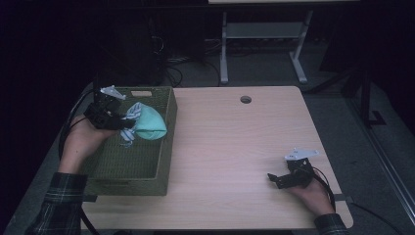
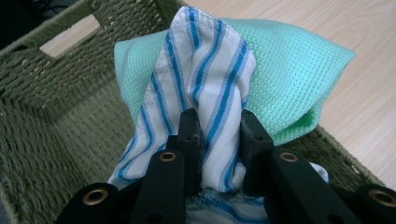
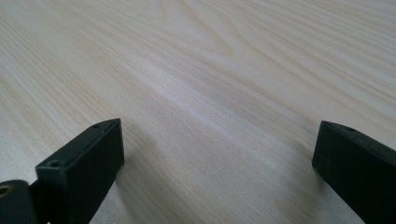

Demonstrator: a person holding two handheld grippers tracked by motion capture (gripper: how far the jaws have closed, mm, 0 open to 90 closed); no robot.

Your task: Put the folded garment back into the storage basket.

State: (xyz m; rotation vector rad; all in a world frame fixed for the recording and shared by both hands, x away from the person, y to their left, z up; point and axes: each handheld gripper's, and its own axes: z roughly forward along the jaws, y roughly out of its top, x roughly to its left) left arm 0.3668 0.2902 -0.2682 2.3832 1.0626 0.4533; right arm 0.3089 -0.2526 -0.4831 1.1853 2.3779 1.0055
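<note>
My left gripper hangs over the green woven basket at the table's left, shut on a white cloth with blue stripes. A mint green cloth bunches against the striped one, lifted above the basket's right wall. In the left gripper view both black jaws pinch the striped cloth, with the mint cloth behind it. My right gripper rests low on the wooden table at the front right, open, with bare wood between its jaws.
A round cable hole sits near the table's far edge. A grey desk frame and cables stand on the dark floor beyond the table. The basket has a handle slot in its far wall.
</note>
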